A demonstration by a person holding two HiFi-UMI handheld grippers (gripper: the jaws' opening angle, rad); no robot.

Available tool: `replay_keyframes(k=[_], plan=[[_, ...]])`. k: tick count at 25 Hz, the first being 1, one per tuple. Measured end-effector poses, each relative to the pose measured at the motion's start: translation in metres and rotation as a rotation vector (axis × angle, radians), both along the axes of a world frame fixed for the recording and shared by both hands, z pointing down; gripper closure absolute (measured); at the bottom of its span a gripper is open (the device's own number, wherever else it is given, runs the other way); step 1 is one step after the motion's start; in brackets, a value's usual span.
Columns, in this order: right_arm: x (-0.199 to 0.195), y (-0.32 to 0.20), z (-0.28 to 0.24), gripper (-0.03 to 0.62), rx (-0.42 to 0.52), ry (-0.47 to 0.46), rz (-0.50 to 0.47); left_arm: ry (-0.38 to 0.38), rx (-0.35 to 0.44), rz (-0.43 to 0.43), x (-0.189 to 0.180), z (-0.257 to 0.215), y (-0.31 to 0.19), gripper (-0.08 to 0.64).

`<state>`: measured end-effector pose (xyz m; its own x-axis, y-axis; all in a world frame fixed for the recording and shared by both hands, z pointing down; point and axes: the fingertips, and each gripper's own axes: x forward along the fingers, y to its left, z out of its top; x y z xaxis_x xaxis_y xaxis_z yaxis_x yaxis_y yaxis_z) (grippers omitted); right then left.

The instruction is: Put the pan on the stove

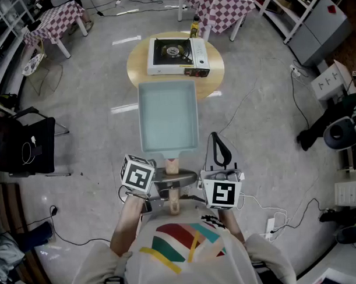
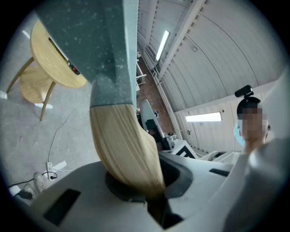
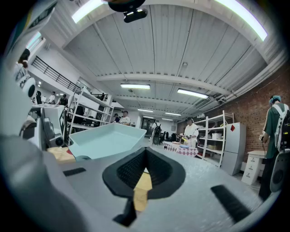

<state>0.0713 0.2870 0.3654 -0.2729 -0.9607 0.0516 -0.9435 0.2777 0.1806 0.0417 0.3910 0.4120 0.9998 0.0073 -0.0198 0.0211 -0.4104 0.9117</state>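
A rectangular pale-teal pan (image 1: 168, 118) with a wooden handle (image 1: 172, 166) hangs level over the floor in front of me, held up by that handle. My left gripper (image 1: 159, 188) is shut on the handle (image 2: 124, 145), which runs up between its jaws to the pan's underside (image 2: 97, 41). My right gripper (image 1: 193, 196) meets the handle's near end from the right; its jaws are closed with a sliver of wood (image 3: 142, 186) between them, and the pan (image 3: 106, 140) shows to its left. The portable gas stove (image 1: 178, 56) sits on a round wooden table (image 1: 213, 70) beyond the pan's far edge.
A yellow bottle (image 1: 194, 27) stands behind the stove. Checkered tables (image 1: 54, 23) and shelving (image 1: 302, 12) line the back. Cables and a power strip (image 1: 270, 225) lie on the floor at right, a black chair (image 1: 26, 144) at left. People stand near the shelves (image 3: 190, 131).
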Motion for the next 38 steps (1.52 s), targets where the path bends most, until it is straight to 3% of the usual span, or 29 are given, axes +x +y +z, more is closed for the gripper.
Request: replay_keyframes(k=[11, 18, 28, 33, 38], plan=[[0.005, -0.009, 0.010, 0.594, -0.011, -0.002, -0.005, 0.002, 0.013, -0.004, 0.002, 0.000, -0.008, 0.534], [0.016, -0.010, 0.009, 0.594, 0.031, -0.063, -0.018, -0.022, 0.028, -0.032, 0.003, 0.001, -0.014, 0.531], [0.068, -0.040, 0.019, 0.594, 0.030, -0.053, -0.023, -0.064, 0.097, -0.074, 0.035, 0.005, -0.049, 0.526], [0.082, -0.040, 0.011, 0.594, 0.063, -0.062, -0.024, -0.023, 0.086, -0.082, 0.045, -0.004, -0.053, 0.522], [0.092, -0.042, 0.009, 0.594, 0.077, -0.056, -0.027, -0.060, 0.124, -0.073, 0.051, -0.003, -0.063, 0.522]])
